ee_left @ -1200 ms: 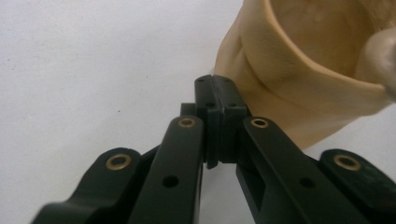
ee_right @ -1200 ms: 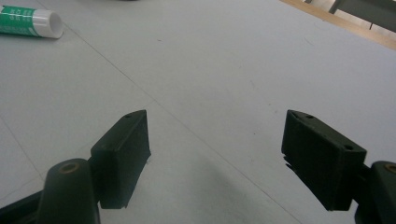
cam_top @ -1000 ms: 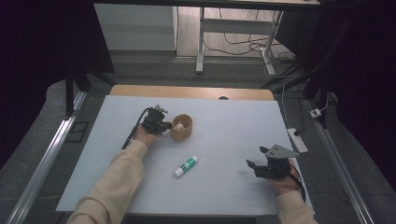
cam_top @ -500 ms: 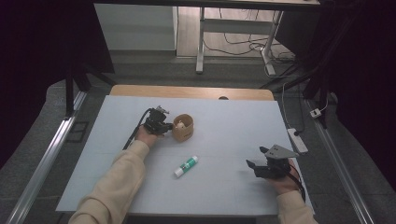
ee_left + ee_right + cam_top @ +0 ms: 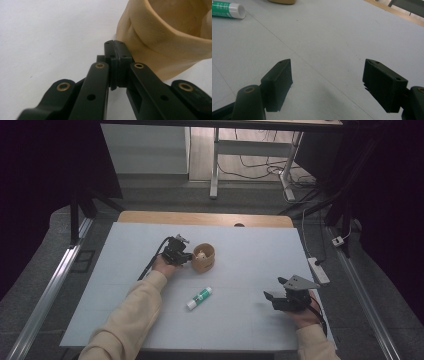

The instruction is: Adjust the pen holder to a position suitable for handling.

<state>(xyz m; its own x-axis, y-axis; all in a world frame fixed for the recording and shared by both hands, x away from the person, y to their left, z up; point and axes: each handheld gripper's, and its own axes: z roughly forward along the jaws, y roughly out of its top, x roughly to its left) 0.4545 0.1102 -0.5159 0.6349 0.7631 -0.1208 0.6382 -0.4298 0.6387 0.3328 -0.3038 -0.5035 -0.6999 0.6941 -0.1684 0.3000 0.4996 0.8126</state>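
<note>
Left gripper jaws pressed together, gripping nothing, tips just beside the wooden cup at mid-table; we judge the cup light, stiff, smooth-walled, with something pale inside, so best pinched across the rim wall, one jaw inside. Glue stick lies nearer us, apart. Right gripper wide open, empty, resting on the white table

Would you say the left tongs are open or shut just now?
Shut. In the left gripper view the left tongs have their jaws pressed together with nothing between them, beside the tan cup; whether they touch its wall is unclear.
</note>
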